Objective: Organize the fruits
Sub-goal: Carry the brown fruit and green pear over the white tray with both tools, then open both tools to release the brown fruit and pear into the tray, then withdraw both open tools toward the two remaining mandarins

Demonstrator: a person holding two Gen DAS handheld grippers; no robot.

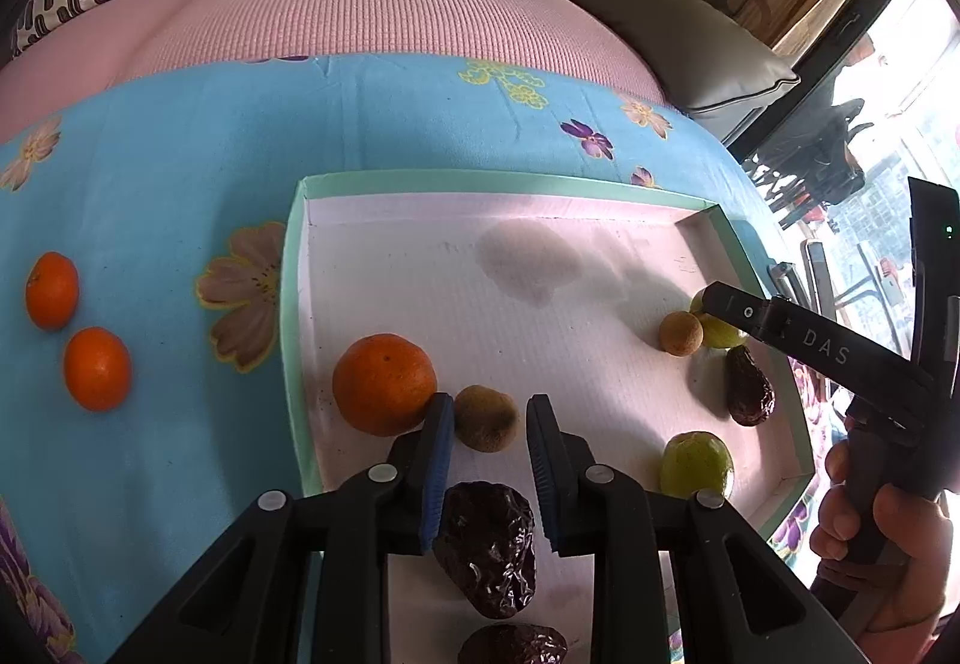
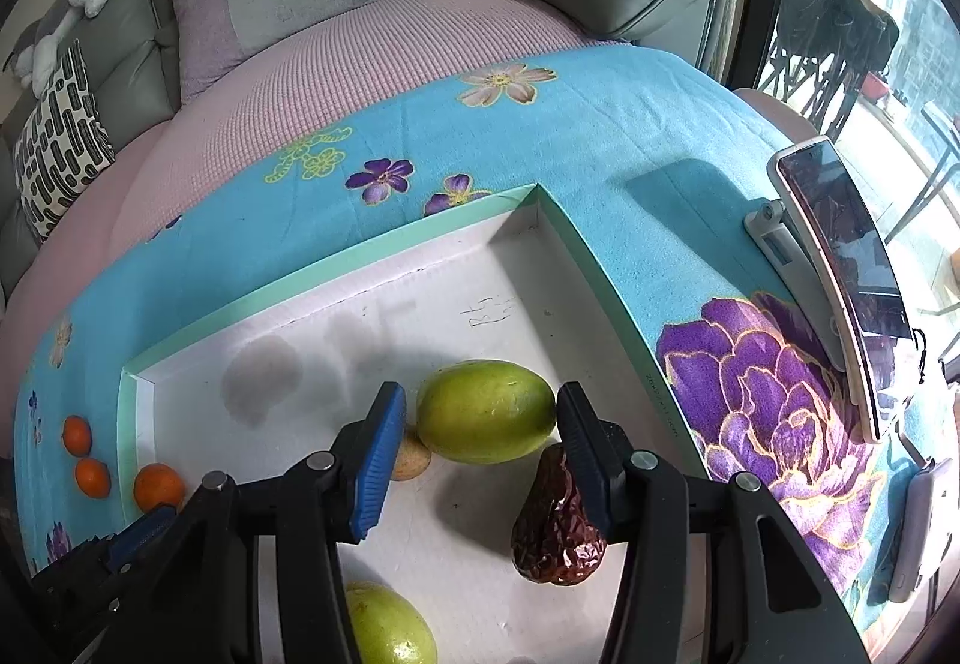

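Both grippers open over the mint-rimmed tray (image 1: 292, 304) on a blue floral cloth (image 1: 180, 172).

Left gripper (image 1: 489, 412) spread wide, nothing held, a brown round fruit (image 1: 486, 418) just ahead between the tips, a wrinkled date (image 1: 487, 544) under the jaws, an orange (image 1: 384, 382) touching the left finger's outer side. Right gripper (image 2: 483, 412) likewise agape around a green fruit (image 2: 486, 411), apparently not pinched (another date (image 2: 555, 532) beside its right finger). Two oranges (image 1: 75, 331) outside on the cloth; a propped phone (image 2: 840, 268) well to the right.
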